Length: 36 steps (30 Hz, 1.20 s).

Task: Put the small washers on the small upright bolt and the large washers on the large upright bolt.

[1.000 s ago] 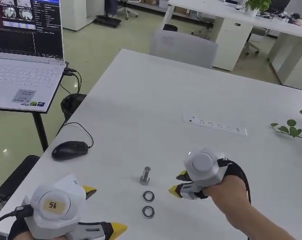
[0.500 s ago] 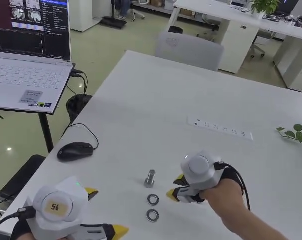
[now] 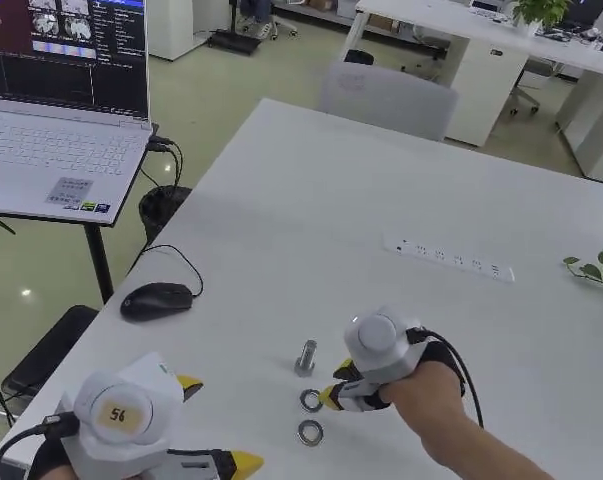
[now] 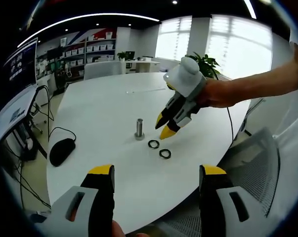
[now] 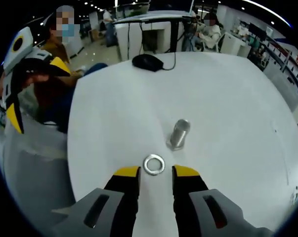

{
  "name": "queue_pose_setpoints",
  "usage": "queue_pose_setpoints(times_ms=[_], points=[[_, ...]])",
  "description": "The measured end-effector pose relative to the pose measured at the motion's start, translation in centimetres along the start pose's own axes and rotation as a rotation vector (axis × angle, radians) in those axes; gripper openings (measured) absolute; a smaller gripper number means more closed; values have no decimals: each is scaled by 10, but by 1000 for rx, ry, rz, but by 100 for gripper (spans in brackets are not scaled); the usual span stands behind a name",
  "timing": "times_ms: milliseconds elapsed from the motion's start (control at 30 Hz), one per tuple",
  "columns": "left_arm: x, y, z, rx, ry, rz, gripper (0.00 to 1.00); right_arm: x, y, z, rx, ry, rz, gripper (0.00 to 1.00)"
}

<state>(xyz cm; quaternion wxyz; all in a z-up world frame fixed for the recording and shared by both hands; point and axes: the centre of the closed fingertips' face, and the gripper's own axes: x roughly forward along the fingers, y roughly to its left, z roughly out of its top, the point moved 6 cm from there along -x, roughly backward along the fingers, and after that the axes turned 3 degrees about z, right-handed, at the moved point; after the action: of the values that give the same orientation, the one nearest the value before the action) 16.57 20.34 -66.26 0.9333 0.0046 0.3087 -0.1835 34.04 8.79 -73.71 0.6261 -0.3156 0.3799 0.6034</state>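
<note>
Right gripper, change: since a second ago the right gripper has slid in toward the washers; earlier it was well off to the side of the bolt, and now its yellow tips are just beside the nearer washer.
Right gripper, state: jaws are parted by a narrow gap and grasp nothing. In the right gripper view the washer lies just ahead of the tips, in line with the gap.
Left gripper: the left gripper hangs over the worktop's near left corner, jaws spread wide and empty, well apart from the parts.
Bolt: one bolt stands upright on the worktop, a little in from its near edge. I cannot tell whether it is the small or the large one.
Washers: the first washer lies flat just beside the bolt on the near-edge side. The second washer lies flat closer still to that edge. Both look alike in size and neither is on the bolt.
Step in hand: by my reading, the approach to pick up the first washer, with no washer placed yet.
Next move: probably lower the tips astride the ring's rim, pinch it, lift, then bring its hole over the bolt's top and let go. A flat thin ring gives little to grip, so it may skid.
</note>
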Motion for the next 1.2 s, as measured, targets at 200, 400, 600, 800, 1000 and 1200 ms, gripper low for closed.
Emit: queue_pose_setpoints(times_ms=[200,400,600,800,1000,1200], points=[[-1,2,-2,-9,2,7,69,22,0,-6,40,34,16,28],[-5,6,-5,-23,3,20,69,31,-1,-11,18,70,23,29],[-5,7,-6,-29,6,21,69,34,-2,-8,-5,74,18,28],[-2,5,-5,-28,5,15,69,34,-1,-9,-48,86,4,28],[1,4,-2,-27,0,8,69,34,-2,-9,-49,86,-3,26],[3,2,1,-19,-1,3,69,34,-2,-9,-31,83,-7,24]])
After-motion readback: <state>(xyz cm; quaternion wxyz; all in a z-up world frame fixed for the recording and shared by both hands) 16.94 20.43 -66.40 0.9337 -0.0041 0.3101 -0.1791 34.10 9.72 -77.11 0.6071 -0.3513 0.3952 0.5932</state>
